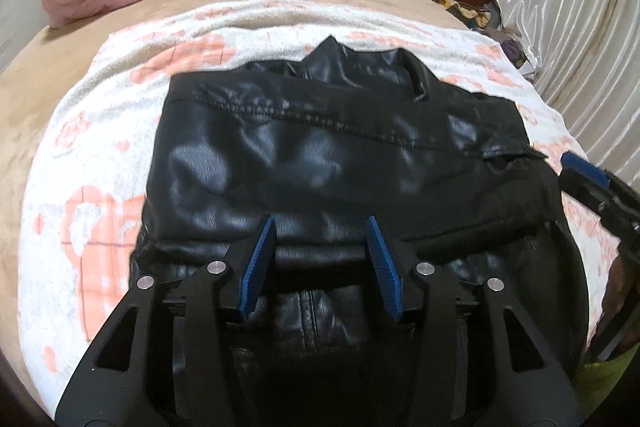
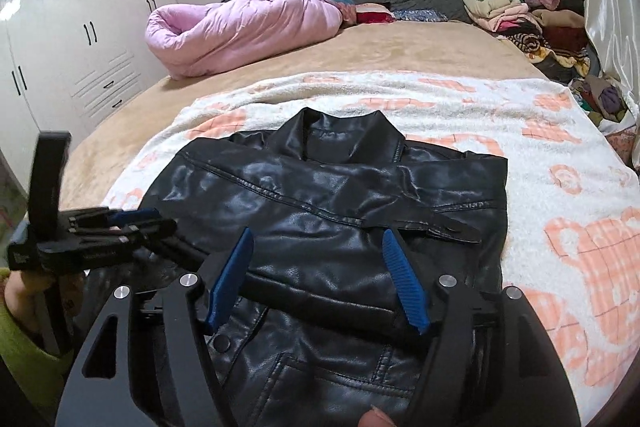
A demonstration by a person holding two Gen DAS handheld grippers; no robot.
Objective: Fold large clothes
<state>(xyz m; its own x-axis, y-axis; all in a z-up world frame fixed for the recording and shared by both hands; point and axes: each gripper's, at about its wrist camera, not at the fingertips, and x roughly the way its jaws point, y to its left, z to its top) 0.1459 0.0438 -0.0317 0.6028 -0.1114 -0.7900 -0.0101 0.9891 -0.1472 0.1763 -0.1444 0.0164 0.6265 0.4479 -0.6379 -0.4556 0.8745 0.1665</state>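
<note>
Both grippers hang with jaws apart and nothing between the blue pads: the left gripper (image 1: 322,227) moderately spread, the right gripper (image 2: 318,241) wider. Below them at 12 o'clock lies the black leather jacket (image 2: 320,203), folded into a squarish block with its collar at the far edge, spread on the patterned blanket (image 2: 540,131), probably to keep it flat. Its near hem is cut off behind the gripper bodies.
</note>
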